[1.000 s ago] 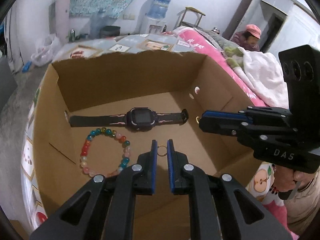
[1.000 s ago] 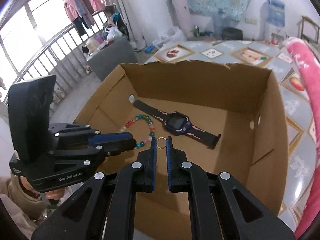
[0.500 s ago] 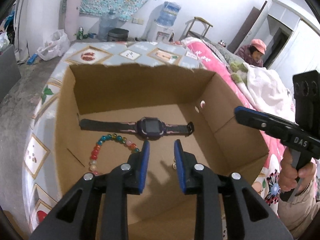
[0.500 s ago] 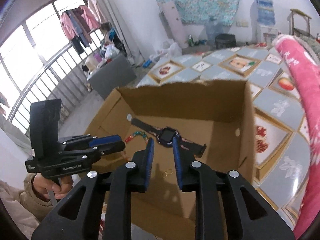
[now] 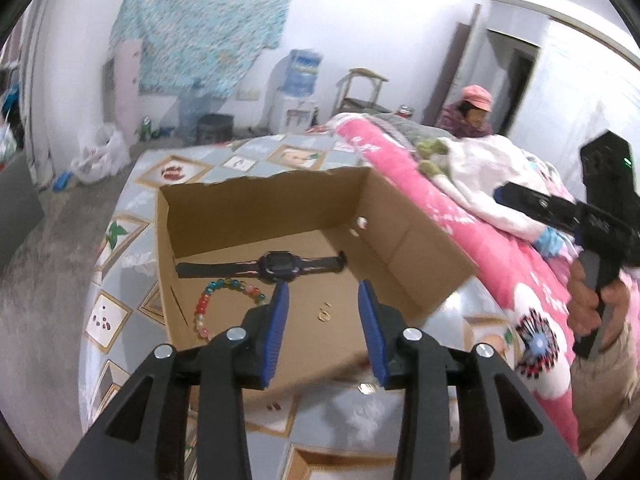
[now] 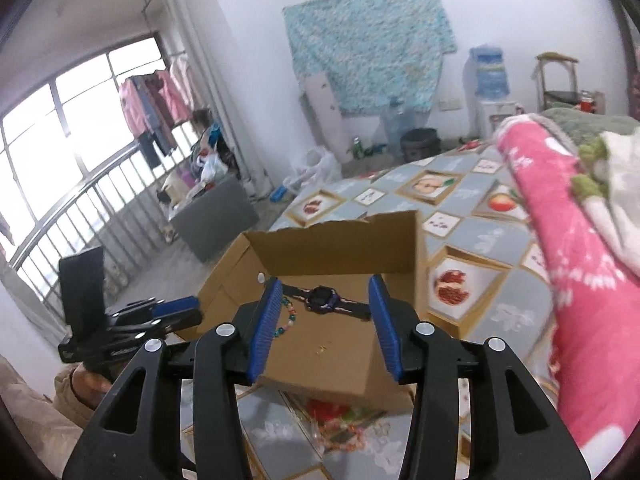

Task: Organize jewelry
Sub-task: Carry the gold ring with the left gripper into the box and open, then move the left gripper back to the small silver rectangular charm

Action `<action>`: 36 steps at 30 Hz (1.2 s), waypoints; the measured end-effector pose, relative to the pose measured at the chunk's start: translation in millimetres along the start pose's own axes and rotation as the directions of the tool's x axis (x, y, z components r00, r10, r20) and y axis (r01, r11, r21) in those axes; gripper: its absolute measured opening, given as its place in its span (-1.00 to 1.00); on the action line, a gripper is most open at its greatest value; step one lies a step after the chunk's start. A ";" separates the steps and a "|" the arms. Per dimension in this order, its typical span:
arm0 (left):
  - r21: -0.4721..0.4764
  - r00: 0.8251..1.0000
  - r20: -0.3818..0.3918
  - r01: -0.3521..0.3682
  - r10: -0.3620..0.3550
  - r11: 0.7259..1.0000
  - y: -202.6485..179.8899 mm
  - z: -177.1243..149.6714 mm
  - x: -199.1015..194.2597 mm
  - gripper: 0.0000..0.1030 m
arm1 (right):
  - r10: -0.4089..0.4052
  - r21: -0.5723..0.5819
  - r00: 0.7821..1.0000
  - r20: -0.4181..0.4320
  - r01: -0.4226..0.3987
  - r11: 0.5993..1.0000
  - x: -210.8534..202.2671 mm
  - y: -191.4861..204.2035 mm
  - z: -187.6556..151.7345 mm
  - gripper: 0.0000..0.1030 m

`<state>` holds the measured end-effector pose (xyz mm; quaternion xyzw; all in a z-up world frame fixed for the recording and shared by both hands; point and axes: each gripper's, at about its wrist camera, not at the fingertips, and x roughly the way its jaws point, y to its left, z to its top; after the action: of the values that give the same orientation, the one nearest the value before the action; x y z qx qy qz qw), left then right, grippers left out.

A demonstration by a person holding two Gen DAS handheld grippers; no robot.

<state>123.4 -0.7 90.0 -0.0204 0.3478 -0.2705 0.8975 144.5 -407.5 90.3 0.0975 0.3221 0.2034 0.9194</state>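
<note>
An open cardboard box [image 5: 404, 236] sits on a tiled-pattern sheet. Inside lie a dark watch [image 5: 276, 266], a coloured bead bracelet [image 5: 208, 304] and small gold rings [image 5: 323, 313]. My left gripper [image 5: 323, 308] is open and empty, held above the box's near edge. My right gripper [image 6: 325, 304] is open and empty, above the box's near side; the box [image 6: 332, 248], watch [image 6: 322, 298], beads [image 6: 289, 316] and a ring [image 6: 322, 347] show between its fingers. The other gripper shows in each view: right [image 5: 560, 212], left [image 6: 132, 320].
A pink floral blanket [image 5: 460, 232] is heaped right of the box. More jewelry [image 6: 340, 432] lies on the sheet before the box. A person in a pink hat [image 5: 472, 114] sits at the back. A water dispenser [image 5: 298, 88] stands by the wall.
Both grippers opened, let go of the gold rings, which now lie on the box floor, and pulled back up and away from the box.
</note>
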 end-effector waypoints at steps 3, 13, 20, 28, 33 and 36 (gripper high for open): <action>0.051 0.999 -0.013 0.050 -0.049 0.997 -16.7 -14.9 -13.3 -0.26 | -0.010 0.036 1.000 -0.004 0.010 0.999 -9.8 -5.9 -13.2 -0.16; 0.068 0.987 -0.152 0.059 -0.048 0.996 -36.8 -65.6 27.1 -0.23 | 0.038 0.171 0.981 -0.189 -0.005 0.985 29.2 -20.7 -68.4 -0.63; 0.048 0.984 -0.175 -0.008 0.016 0.999 -23.6 -67.3 56.4 -0.23 | 0.068 0.213 0.967 -0.245 -0.015 0.977 63.3 -29.8 -69.0 -0.69; 0.049 0.989 -0.148 -0.019 0.026 0.999 -16.9 -57.5 66.9 -0.23 | 0.091 0.235 0.975 -0.204 -0.041 0.971 70.4 -37.2 -58.3 -0.67; 0.061 0.987 -0.159 0.007 0.003 0.998 -25.6 -64.6 72.9 -0.23 | 0.057 0.198 0.972 -0.227 -0.011 0.980 67.1 -35.1 -68.8 -0.61; 0.095 0.979 -0.204 0.024 -0.004 0.995 -37.2 -76.3 82.2 -0.23 | 0.054 0.182 0.958 -0.281 -0.002 0.983 67.6 -31.5 -87.6 -0.61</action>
<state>107.7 -61.9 -9.8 0.0485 0.4239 -0.2941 0.8553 146.8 -402.0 -24.6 0.1545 0.4664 0.1986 0.8480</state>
